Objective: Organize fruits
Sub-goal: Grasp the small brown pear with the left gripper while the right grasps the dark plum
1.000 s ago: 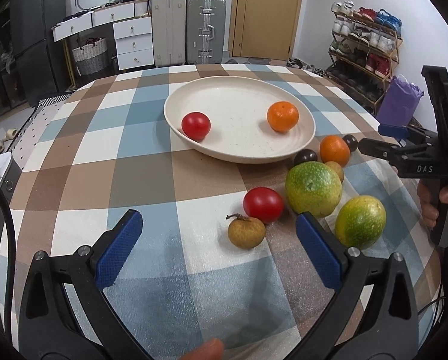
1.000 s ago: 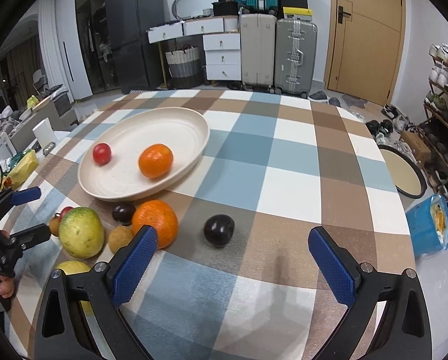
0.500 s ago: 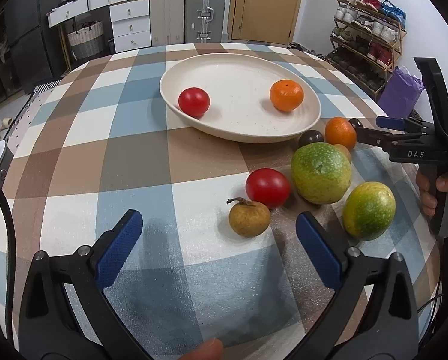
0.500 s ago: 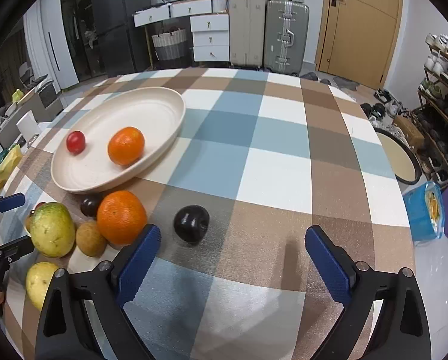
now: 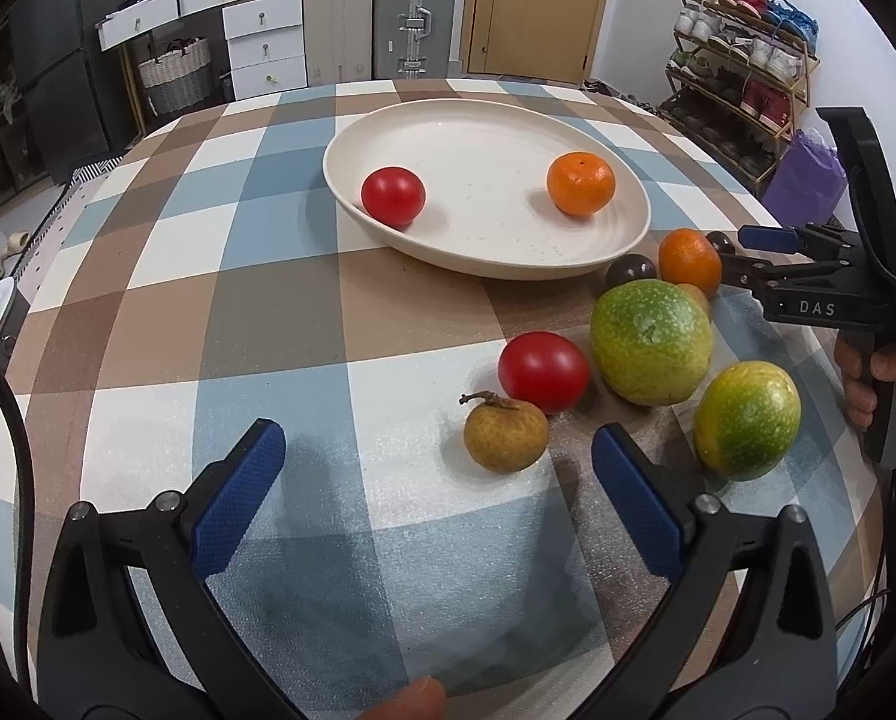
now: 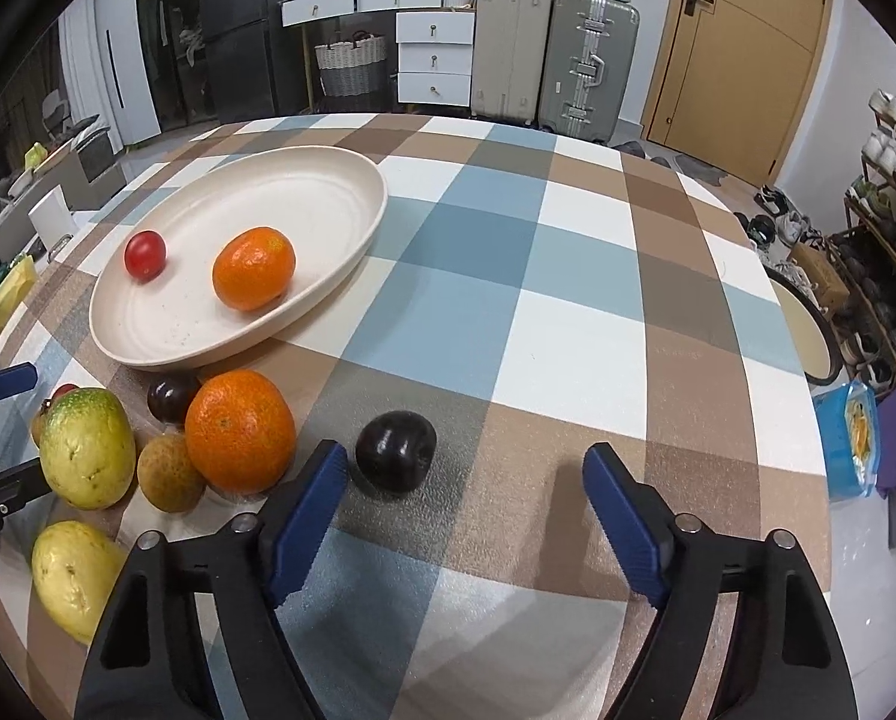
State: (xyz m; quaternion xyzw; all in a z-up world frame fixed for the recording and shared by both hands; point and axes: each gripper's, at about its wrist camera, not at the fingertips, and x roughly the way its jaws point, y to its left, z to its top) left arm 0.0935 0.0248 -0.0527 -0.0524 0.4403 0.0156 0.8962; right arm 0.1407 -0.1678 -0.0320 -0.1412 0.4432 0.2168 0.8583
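Observation:
A cream oval plate (image 5: 496,252) (image 6: 328,180) holds a red tomato (image 5: 393,195) and an orange (image 5: 580,183). On the checked cloth beside it lie a second tomato (image 5: 543,371), a brown longan (image 5: 505,434), two green-yellow fruits (image 5: 651,342) (image 5: 746,419), an orange (image 6: 239,431) and dark plums (image 6: 395,450) (image 6: 171,399). My left gripper (image 5: 436,480) is open and empty, just short of the longan. My right gripper (image 6: 466,498) is open and empty, its left finger right beside the near dark plum.
The round table's edge drops off at the right, with a shoe rack (image 5: 742,66) and a purple bag (image 5: 808,180) beyond. Suitcases (image 6: 586,60) and white drawers (image 6: 433,54) stand behind the table. A person's hand (image 5: 892,384) holds the right gripper's handle.
Both grippers have moved forward and lower towards the fruit. The longan and tomato sit closer to my left gripper, and the dark plum now lies just ahead of my right gripper's left finger.

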